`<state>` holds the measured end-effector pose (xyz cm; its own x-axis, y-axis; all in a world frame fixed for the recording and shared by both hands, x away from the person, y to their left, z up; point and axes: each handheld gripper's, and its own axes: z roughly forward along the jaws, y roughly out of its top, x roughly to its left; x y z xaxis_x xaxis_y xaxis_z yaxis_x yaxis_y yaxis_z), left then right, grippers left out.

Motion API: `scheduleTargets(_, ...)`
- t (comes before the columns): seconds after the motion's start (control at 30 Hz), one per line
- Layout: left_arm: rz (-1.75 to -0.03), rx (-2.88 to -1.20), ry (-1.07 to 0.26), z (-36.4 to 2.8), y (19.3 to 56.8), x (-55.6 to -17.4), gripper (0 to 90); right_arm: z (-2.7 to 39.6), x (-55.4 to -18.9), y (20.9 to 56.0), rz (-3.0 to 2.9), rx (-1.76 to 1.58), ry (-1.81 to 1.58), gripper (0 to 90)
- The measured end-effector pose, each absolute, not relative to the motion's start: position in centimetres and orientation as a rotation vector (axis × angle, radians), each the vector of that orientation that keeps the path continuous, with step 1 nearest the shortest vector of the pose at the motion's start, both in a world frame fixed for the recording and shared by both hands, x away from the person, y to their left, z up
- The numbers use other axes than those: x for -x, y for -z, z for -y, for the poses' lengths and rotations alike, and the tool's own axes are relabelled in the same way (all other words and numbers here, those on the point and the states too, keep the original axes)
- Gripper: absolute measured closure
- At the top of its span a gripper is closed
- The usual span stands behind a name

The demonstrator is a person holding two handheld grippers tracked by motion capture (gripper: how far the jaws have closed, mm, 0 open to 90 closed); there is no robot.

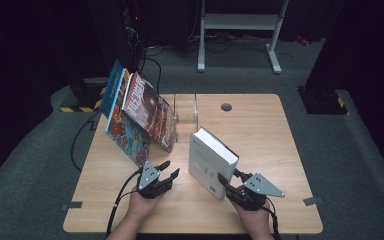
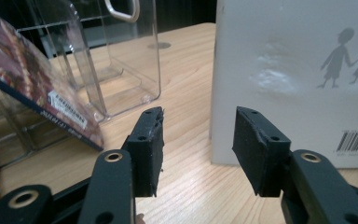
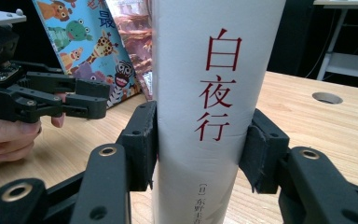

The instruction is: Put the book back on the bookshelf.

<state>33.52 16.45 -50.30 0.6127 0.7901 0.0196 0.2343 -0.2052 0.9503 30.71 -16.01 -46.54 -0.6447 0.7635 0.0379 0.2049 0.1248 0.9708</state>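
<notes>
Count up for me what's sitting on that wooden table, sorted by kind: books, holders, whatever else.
Thick white book, standing upright, clamped at its spine by the right gripper: 1
Colourful picture books leaning together at the left: 3, as far as I can tell
Clear plastic holder: 1
Total: 5

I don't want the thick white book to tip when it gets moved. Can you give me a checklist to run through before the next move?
1. Right gripper clamped on the white book at its spine: ok, pads press both sides.
2. Book upright on the table: ok.
3. Left gripper empty and free to help: ok, jaws apart with nothing between them.
4. Clear acrylic holder has a free slot: ok.
5. Leaning picture books stable: cannot tell.
</notes>
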Motion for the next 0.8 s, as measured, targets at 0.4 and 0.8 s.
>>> scheduleTargets(0.4,-0.865,-1.761,-0.640,-16.55,50.46,-33.62,52.0,16.22,-30.65,46.47,-1.921,-0.952,-1.528,52.5)
scheduleTargets(0.8,-0.902,-1.767,-0.643,-16.71,50.41,-33.73,50.8,16.31,-30.58,46.42,-1.909,-0.954,-1.508,52.7)
